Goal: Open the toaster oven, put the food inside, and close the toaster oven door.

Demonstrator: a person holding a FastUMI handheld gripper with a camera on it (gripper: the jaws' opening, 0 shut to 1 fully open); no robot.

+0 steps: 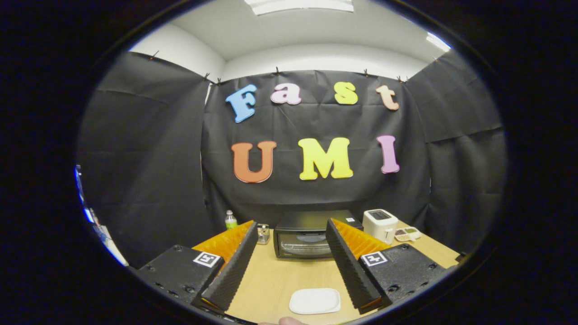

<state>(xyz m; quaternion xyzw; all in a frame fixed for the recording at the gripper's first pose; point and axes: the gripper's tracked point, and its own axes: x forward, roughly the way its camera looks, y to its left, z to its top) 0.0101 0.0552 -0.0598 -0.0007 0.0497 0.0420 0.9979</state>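
Toaster oven (303, 234) sits at the far end of the wooden table (271, 280), straight ahead and beyond my fingers, its glass door shut and its back close to the black cloth wall (144, 180). My gripper (291, 228) hangs above the table with its fingers spread wide apart and nothing held between them; the oven shows in the gap between the tips. Nearer to me, lying flat on the table between the bases of my fingers, is a white rounded plate (314, 301), and I cannot tell whether any food is on it. Just left of the oven stands a small metal object (263, 234), partly behind my left finger, and farther left a small bottle (230, 220) with a green label. To the right of the oven stands a white toaster (380, 224), and beside that lies a small divided tray (407, 234) with something in its compartments.
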